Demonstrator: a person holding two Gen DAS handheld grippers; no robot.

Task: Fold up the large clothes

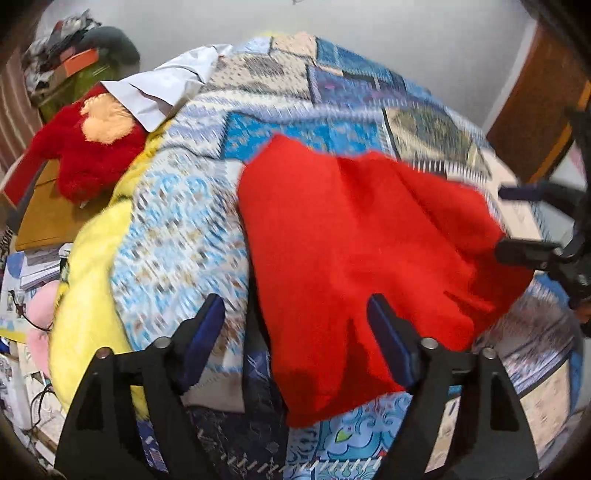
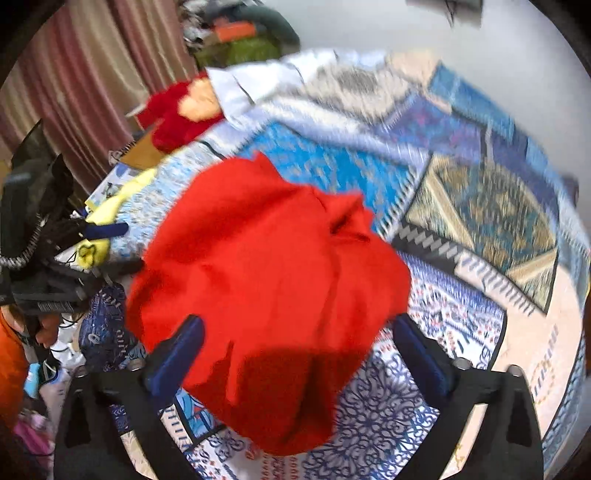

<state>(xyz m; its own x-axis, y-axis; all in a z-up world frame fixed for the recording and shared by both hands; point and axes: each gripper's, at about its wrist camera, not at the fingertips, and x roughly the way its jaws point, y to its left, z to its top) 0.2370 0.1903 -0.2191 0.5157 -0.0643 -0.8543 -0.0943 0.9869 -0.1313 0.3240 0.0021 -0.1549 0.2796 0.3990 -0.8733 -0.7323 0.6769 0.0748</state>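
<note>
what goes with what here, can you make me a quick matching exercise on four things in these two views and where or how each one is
Things:
1. red garment
2. white shirt
3. yellow blanket
4. left gripper

Places or states:
A. along the bed's left edge
B. open, holding nothing
C. crumpled mid-bed on the patterned bedspread
D. at the far corner, beside the red plush toy

Pairs: 1-C, 2-D, 3-A, 4-B

A bed under a blue patchwork bedspread (image 1: 295,122) fills the room, with a plain pale wall (image 1: 369,26) behind it, pinkish striped curtains (image 2: 92,66) to one side and a brown wooden panel (image 1: 532,99) opposite.
</note>
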